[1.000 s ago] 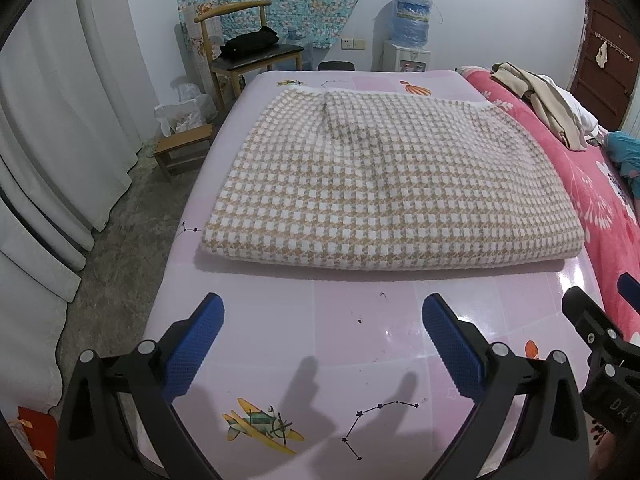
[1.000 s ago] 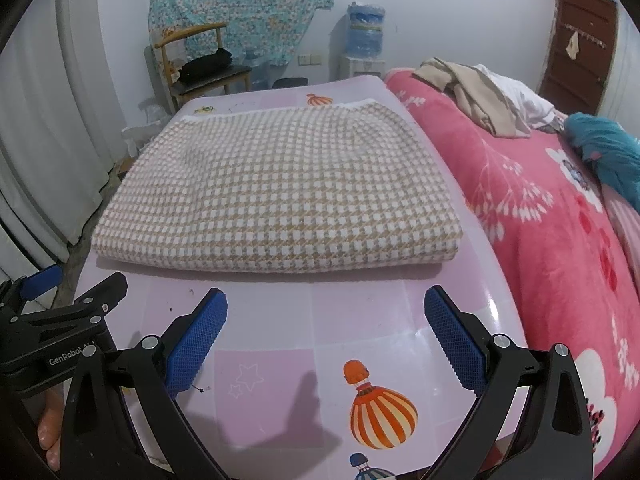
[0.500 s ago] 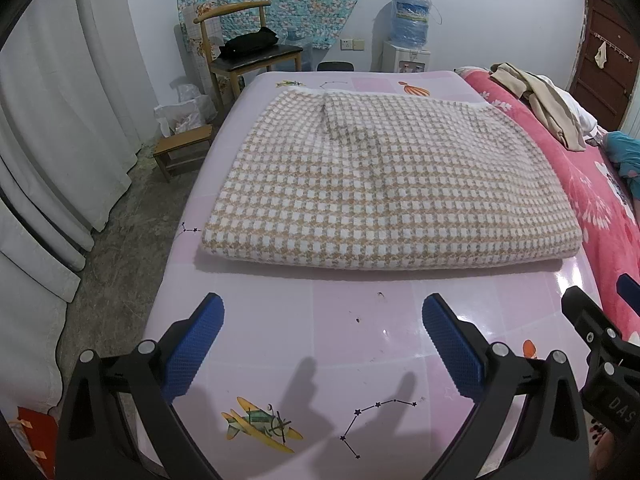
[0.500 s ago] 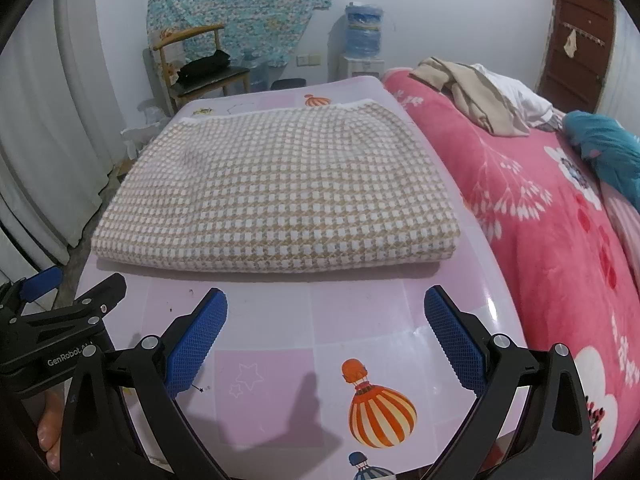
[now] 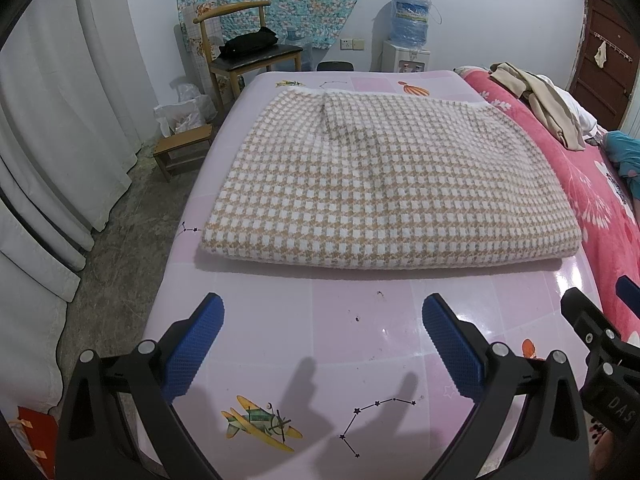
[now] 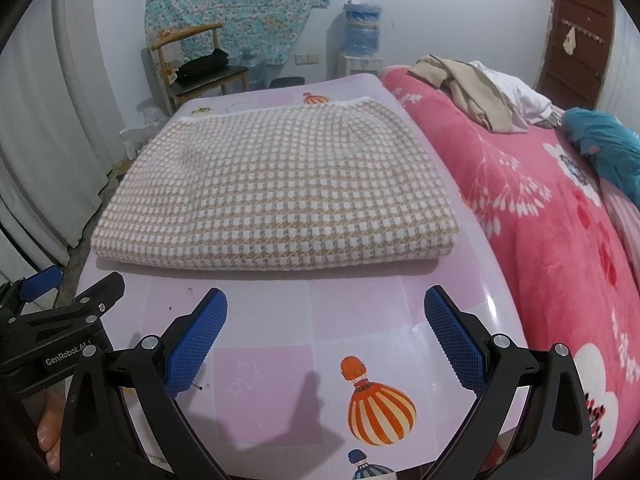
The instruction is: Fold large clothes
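A beige and white checked garment [image 5: 384,184] lies folded into a thick rectangle on the pink patterned table [image 5: 320,312]; it also shows in the right wrist view [image 6: 280,192]. My left gripper [image 5: 320,320] is open and empty, above the table's near part, short of the garment's front fold. My right gripper [image 6: 324,316] is open and empty, beside the left one, also short of the fold. The right gripper's body [image 5: 600,344] shows at the right of the left wrist view, and the left gripper's body [image 6: 60,316] at the left of the right wrist view.
A pink bed [image 6: 560,220] adjoins the table's right side, with beige and white clothes [image 6: 472,84] and a teal item [image 6: 604,136] on it. A wooden chair [image 5: 248,48], a small stool [image 5: 184,148] and white curtains [image 5: 48,120] stand on the left. A water dispenser [image 5: 408,36] is at the back.
Both grippers have stayed open and almost still. The garment has not moved.
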Demonstrator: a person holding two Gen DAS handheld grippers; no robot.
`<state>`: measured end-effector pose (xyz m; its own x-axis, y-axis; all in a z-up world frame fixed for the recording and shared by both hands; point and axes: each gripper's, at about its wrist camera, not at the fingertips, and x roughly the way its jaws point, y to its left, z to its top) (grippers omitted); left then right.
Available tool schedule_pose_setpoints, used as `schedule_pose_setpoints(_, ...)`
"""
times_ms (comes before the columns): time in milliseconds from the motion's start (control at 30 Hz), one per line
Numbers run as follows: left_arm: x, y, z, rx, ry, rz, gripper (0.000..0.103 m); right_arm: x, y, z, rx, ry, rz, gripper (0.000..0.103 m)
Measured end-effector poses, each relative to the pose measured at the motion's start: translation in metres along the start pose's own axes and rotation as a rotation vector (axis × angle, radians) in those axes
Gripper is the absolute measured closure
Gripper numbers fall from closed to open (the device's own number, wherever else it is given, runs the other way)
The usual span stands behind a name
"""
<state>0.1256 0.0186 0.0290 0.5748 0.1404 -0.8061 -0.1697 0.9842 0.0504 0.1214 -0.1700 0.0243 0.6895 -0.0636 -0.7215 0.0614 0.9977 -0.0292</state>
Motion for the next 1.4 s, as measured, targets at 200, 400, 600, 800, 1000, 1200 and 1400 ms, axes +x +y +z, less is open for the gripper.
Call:
schedule_pose_setpoints(200,-0.0012,-0.0011,0.0002,0.001,-0.002,0.000,0.005,0.0001,0.0004,0.0006,-0.004,0.001,0.000,0.008)
schedule_pose_setpoints(400,-0.0019,-0.0016,0.0007,0.004,-0.003,0.000,0.005,0.0002,0.0005,0.0010,-0.002,0.002,0.001,0.008)
schedule_pose_setpoints(600,-0.0039,-0.0024,0.0019,0.006,-0.006,-0.003,0.005,-0.0001,0.0007,0.0010,-0.003,0.001,0.001,0.008)
schedule_pose_setpoints(800,-0.0043,-0.0017,0.0015,0.007,-0.010,-0.003,0.005,0.0000,0.0004,0.0010,-0.002,0.002,0.002,0.008)
schedule_pose_setpoints(1000,-0.0040,-0.0009,0.0017,0.007,-0.010,-0.003,0.005,0.0001,0.0008,0.0010,-0.003,0.002,0.001,0.008)
schedule_pose_setpoints(1200,-0.0040,-0.0008,0.0017,0.006,-0.008,-0.003,0.005,0.0000,0.0008,0.0012,0.000,0.005,0.001,0.008)
schedule_pose_setpoints(1400,-0.0038,-0.0009,0.0015,0.006,-0.006,-0.004,0.005,0.0003,0.0011,0.0013,-0.002,0.006,0.002,0.008)
